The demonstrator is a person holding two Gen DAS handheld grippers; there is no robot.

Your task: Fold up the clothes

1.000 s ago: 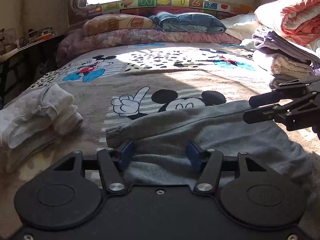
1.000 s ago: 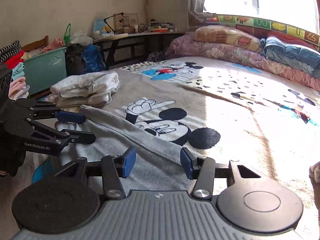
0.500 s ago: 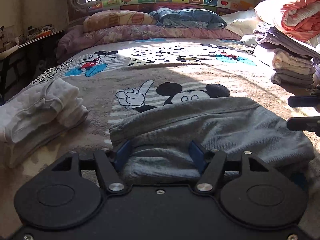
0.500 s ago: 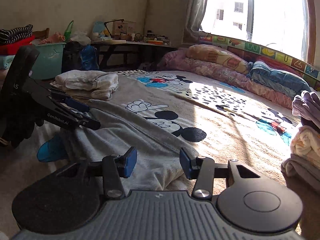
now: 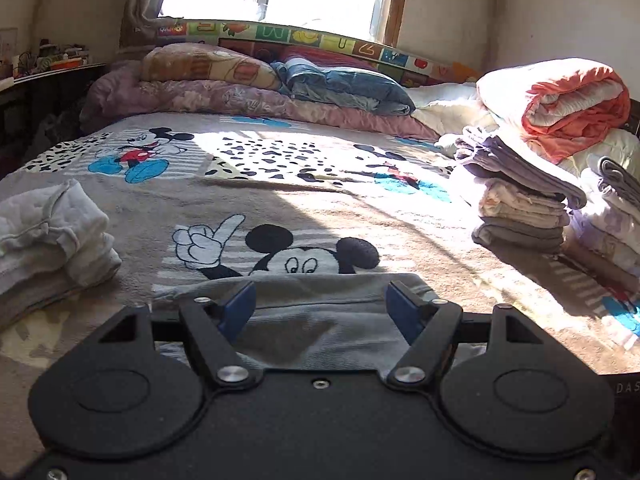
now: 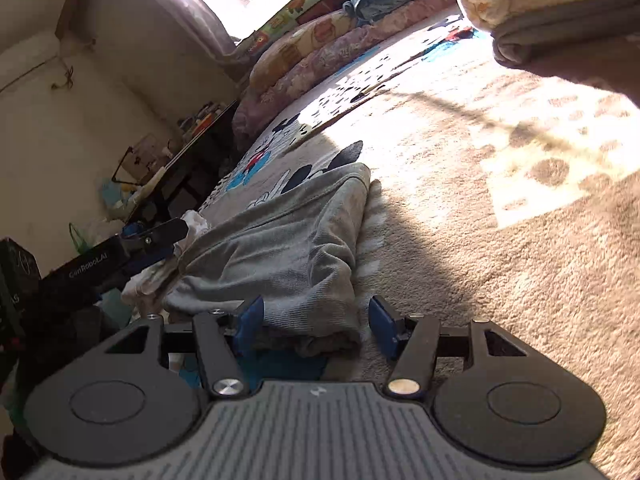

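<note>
A grey ribbed garment (image 5: 320,320) lies folded into a compact bundle on the Mickey Mouse bedspread (image 5: 280,200). My left gripper (image 5: 322,312) is open, its blue pads (image 5: 240,308) spread over the bundle's near edge. In the tilted right wrist view the same grey garment (image 6: 288,248) stretches away from me. My right gripper (image 6: 316,326) is open and low over the bedspread, with the garment's near end between its fingers. The left gripper (image 6: 152,240) shows at the garment's far left side.
A folded white pile (image 5: 52,240) sits to the left of the garment. Stacked folded clothes (image 5: 520,208) and an orange blanket (image 5: 560,96) fill the right side. Pillows (image 5: 248,76) line the headboard. A cluttered desk (image 6: 192,128) stands beside the bed.
The garment went from spread wide to a narrower folded bundle. The right gripper left the left view, dropped low and rolled sideways at the garment's end. The left camera pulled back.
</note>
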